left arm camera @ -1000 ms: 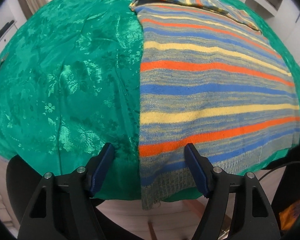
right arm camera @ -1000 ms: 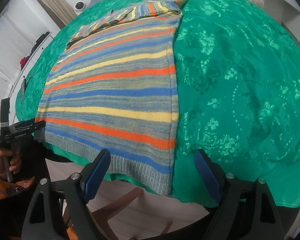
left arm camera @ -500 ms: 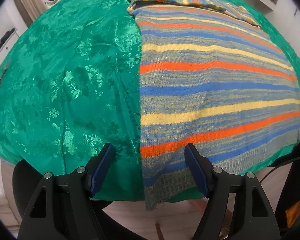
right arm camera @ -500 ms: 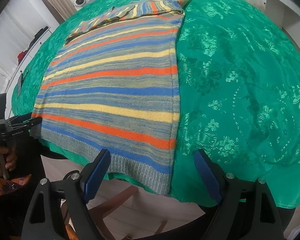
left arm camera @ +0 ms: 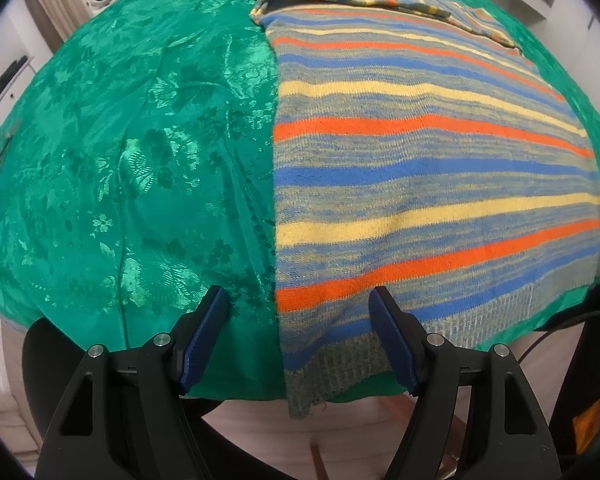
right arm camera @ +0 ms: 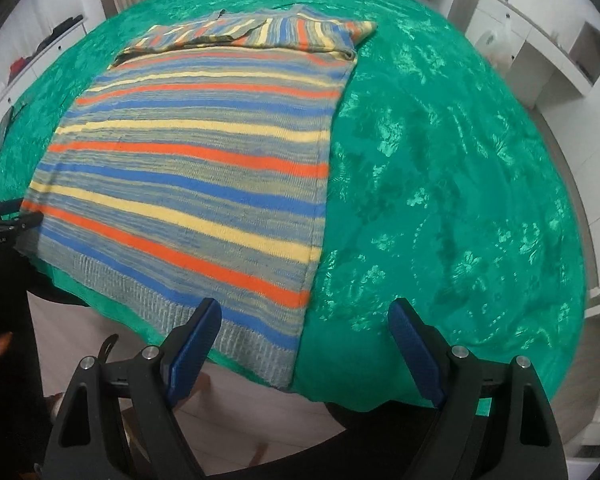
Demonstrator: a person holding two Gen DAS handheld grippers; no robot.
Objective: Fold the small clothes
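On the counter, over a green cloth, lies the striped sweater, spread flat w/ its stripes running across. Sleeves look already folded in over the far end, near the neck. Ribbed hem sits at the near edge and droops a bit over the counter's lip, esp. at both near corners.

Left gripper hangs above the near left corner of the sweater, jaws spread wide, nothing between the pads; the sweater's left edge runs up between the two fingers. Right gripper does the same at the near right corner, jaws also spread, empty, w/ the right edge of the sweater between its fingers. From the right wrist view, the left gripper shows at the picture's left border, just beside the hem.

Step in hand, as I read it: take both hem corners and bring the bottom up toward the neck. To do it well:
- Come down so one pad goes under the drooping corner and one on top; the overhang makes that easy, no need to dig into the cloth.
- Pinch only the sweater, both layers (front & back), not the green cloth, or the cover will lift too.
- Close both sides at about the same depth from the hem, so the fold line stays parallel to the stripes.
- Lift level, carry forward together, lay hem edge-to-edge on the folded sleeves.

Risk: knit is soft & stretchy, so a one-layer grab would skew the fold.
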